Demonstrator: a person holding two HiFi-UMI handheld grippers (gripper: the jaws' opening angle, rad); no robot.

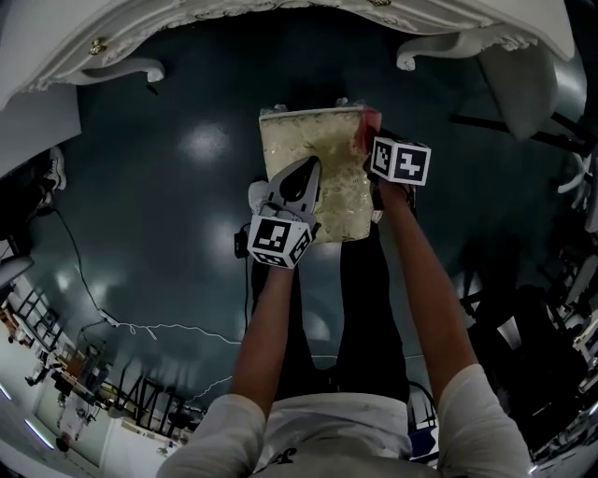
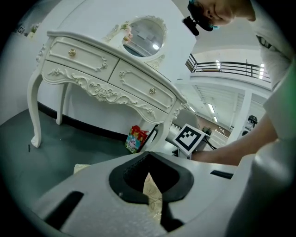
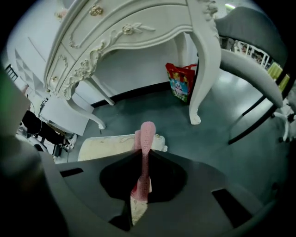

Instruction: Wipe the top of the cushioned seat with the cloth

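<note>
Head view: cushioned seat, cream and patterned, stands on the dark floor just near of a white carved dressing table. Both arms reach out over the seat.

Left claw lies over the seat's left half, tip pointing far. Left gripper view: claw pressed together at the tips, nothing pinched; cream seat fabric shows through the gap behind them. Cannot tell whether the claw touches the cushion.

Right gripper view: right claw is closed on the pink cloth. One fold stands up past the tips, the rest hangs down between the pads. Seat sits just beyond and left of the claw.

Head view again: cloth is at the seat's far right corner, beside the right marker cube.

Red printed bag stands on the floor by a table leg.
</note>
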